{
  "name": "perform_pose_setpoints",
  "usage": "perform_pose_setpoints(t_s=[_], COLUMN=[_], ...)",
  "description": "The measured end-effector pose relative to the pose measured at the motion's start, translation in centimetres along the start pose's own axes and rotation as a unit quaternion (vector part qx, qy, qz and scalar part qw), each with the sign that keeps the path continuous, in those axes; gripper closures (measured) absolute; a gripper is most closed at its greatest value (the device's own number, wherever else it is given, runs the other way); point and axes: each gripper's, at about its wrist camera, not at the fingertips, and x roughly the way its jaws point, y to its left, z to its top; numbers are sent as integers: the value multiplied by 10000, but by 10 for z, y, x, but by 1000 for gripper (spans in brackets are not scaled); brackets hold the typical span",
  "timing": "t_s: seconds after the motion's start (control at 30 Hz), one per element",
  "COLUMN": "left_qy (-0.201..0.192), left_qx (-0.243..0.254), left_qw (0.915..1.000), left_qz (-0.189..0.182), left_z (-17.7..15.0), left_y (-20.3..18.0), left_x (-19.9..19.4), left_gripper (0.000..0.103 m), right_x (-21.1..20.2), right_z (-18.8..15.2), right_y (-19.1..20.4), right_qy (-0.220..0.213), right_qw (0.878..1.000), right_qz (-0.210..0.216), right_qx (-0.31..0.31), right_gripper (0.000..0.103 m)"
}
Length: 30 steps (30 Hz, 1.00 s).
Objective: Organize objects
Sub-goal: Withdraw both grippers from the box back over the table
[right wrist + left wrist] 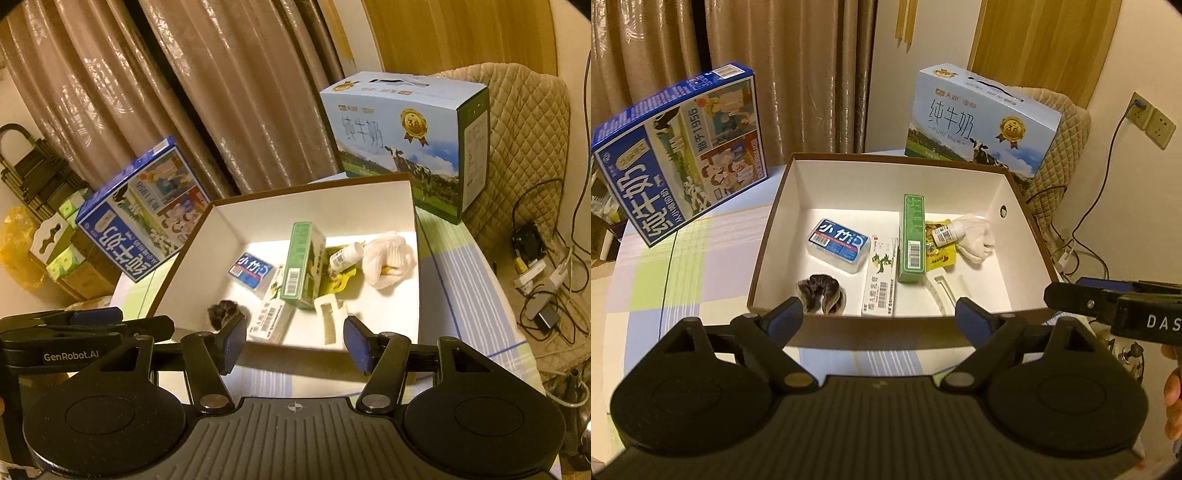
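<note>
Now, left gripper [879, 314]: I hold it spread, empty, before the box [775, 206].
Right gripper [295, 343]: likewise spread, empty.

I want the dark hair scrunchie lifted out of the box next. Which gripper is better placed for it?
Left. The scrunchie lies in the box's near-left corner, just beyond the left gripper's left finger. The right gripper is open too, but faces the box's middle, with the scrunchie off to its left.

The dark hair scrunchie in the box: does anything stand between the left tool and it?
Only the box's near wall. The left tool hovers open just outside it, and the scrunchie lies right behind that wall, uncovered from above and apart from the other items.
</note>
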Motion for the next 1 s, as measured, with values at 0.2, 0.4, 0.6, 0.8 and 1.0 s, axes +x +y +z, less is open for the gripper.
perform_pose_setpoints(t_s=[0.2, 0.4, 0.6, 0.8, 1.0], left_qy=[-17, -6, -4, 41, 169], left_qx=[-69, -134, -149, -189, -258], left_qw=[10000, 9999, 9999, 9998, 9995], left_qz=[-56, -81, -72, -78, -59], left_z=[-20, -40, -57, -73, -88], left_y=[-2, -5, -7, -8, -6], left_x=[-18, -34, -48, -58, -61], left_gripper=[16, 13, 13, 13, 12], right_x=[-17, -32, -44, -51, -50], right_z=[-16, -31, -47, -60, -76], right_y=[5, 6, 3, 4, 6], right_qy=[17, 12, 52, 124, 293], right_qw=[10000, 10000, 9999, 9998, 9995], right_qz=[35, 33, 27, 26, 11], right_qx=[5, 56, 93, 123, 124], right_gripper=[47, 47, 47, 47, 47])
